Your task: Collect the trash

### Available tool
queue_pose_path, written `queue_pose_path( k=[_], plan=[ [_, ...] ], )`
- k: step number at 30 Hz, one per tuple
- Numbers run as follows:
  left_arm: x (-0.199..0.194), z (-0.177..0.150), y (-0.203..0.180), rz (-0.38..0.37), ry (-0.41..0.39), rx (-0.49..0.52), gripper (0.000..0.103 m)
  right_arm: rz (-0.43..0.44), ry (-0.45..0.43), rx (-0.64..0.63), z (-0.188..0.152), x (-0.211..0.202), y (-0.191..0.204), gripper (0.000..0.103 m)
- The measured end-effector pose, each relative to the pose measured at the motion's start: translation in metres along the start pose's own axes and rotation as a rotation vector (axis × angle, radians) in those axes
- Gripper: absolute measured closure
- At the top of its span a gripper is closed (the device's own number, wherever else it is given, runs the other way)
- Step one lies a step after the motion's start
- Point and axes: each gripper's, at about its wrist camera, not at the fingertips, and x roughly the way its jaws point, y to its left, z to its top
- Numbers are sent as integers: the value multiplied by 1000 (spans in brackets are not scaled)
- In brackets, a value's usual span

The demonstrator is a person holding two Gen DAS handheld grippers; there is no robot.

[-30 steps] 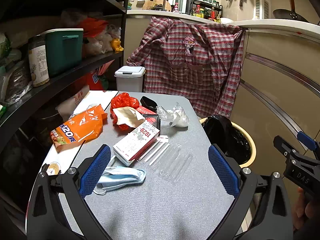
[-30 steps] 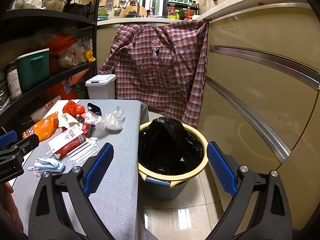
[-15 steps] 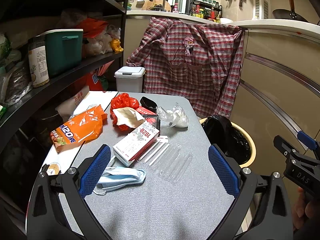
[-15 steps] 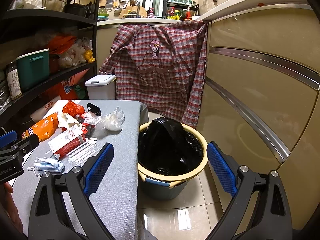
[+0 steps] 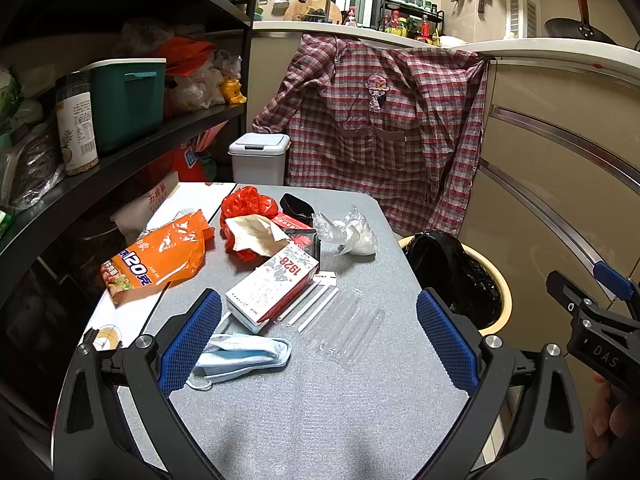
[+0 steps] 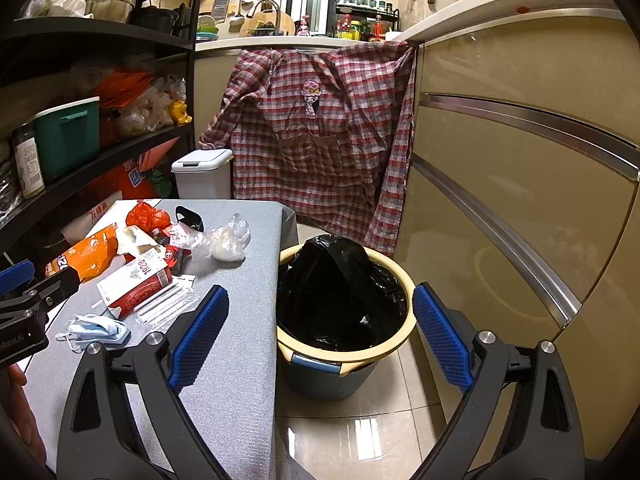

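Note:
Trash lies on the grey table [image 5: 320, 392]: a blue face mask [image 5: 240, 356], a white and red carton [image 5: 274, 286], white straws [image 5: 310, 306], clear plastic tubes [image 5: 352, 326], an orange snack bag [image 5: 156, 258], a red plastic bag [image 5: 250, 210] and a clear bag [image 5: 350, 232]. My left gripper [image 5: 318, 332] hovers open above the near table, the mask by its left finger. My right gripper [image 6: 320, 328] is open over the table's right edge, facing the yellow-rimmed bin [image 6: 344, 300] with its black liner. Both hold nothing.
A black shelf unit [image 5: 120, 148] with a green box and jars runs along the left. A plaid shirt [image 5: 380, 128] hangs from the counter behind, with a small white lidded bin [image 5: 260, 158] beneath. Beige cabinet fronts [image 6: 520, 200] stand on the right, above tiled floor [image 6: 368, 432].

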Motion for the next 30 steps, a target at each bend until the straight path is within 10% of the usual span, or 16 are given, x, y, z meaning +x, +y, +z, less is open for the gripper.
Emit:
queue_pose_path(
  k=[22, 30],
  plan=[
    [-4, 6, 1, -7, -20, 23, 9, 11, -35, 19, 11, -8, 4, 37],
    [-5, 46, 18, -43, -15, 76, 24, 101, -76, 47, 69, -17, 6, 52]
  ],
)
